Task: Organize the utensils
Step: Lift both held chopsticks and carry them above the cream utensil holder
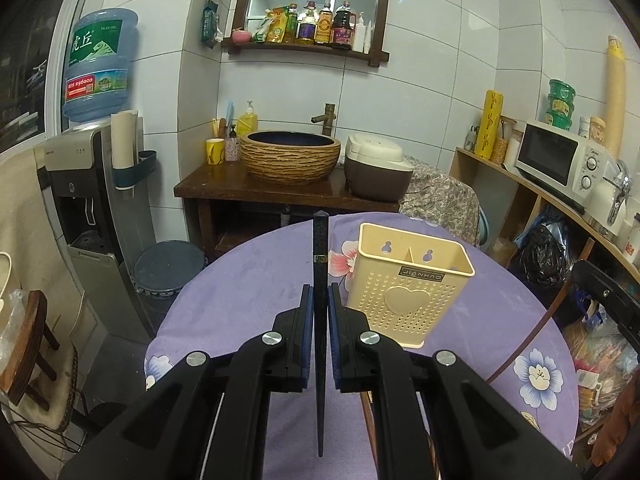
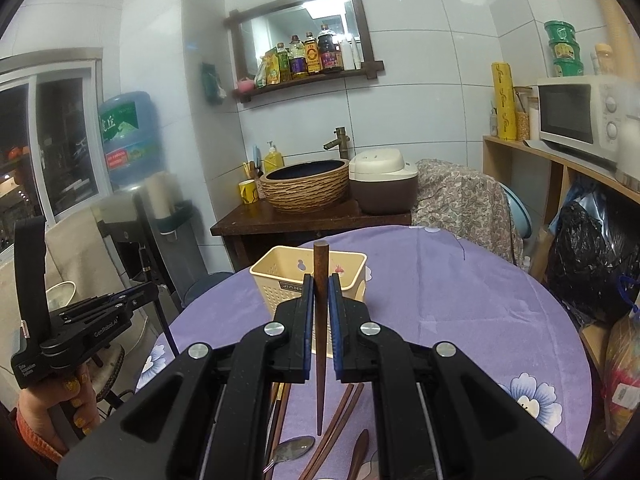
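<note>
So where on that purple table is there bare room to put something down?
Bare cloth lies right of the holder, out to the table edge, and left of it. Crowded near you: spoon and chopsticks under the right tool.

A cream perforated holder (image 1: 404,284) with a heart motif stands on a purple tablecloth (image 1: 248,280) printed with flowers.

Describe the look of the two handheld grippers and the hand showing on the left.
Both the left gripper and the right gripper are glossy black, with blue finger pads and silver pivot screws. The left one's side carries white lettering. The hand has glittery gold nails and an orange cuff.
</note>
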Demonstrator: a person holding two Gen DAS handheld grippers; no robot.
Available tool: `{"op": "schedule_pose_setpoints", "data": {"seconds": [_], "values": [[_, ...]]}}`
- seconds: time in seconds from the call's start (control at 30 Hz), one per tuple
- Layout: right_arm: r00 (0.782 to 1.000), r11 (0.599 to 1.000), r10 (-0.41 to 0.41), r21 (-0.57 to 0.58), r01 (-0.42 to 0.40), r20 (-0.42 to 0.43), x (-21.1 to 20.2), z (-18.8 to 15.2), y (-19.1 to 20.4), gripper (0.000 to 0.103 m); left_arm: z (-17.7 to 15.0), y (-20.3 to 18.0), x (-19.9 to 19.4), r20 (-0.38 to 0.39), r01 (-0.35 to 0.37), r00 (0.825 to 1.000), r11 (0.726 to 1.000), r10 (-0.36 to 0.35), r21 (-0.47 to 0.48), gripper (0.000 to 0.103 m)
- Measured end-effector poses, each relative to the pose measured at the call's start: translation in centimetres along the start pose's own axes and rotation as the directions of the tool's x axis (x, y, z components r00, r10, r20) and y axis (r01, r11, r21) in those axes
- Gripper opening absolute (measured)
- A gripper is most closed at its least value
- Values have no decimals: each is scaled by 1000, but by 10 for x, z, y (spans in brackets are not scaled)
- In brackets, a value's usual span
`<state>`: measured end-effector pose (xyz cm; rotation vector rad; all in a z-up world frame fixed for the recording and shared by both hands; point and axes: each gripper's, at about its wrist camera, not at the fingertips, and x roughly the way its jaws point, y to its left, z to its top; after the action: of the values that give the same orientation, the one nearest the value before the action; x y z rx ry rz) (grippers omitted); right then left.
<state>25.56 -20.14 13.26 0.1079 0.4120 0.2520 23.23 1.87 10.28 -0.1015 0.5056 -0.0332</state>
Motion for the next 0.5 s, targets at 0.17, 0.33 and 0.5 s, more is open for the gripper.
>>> {"op": "schedule_pose_setpoints", "data": {"seconds": [0.17,0.33,0.5], "values": [[1000,1000,14,2,-14,19,-5,4,-2,8,6,3,-3,15,1,1000,1000,-1,-5,9],[999,1000,22,3,-22,33,-7,11,-5,8,13,6,-5,28,4,1000,1000,-4,-9,9],[999,999,49,10,-49,24,-4,25,-6,8,30,9,-7,30,28,999,999,-28,-21,9]]}}
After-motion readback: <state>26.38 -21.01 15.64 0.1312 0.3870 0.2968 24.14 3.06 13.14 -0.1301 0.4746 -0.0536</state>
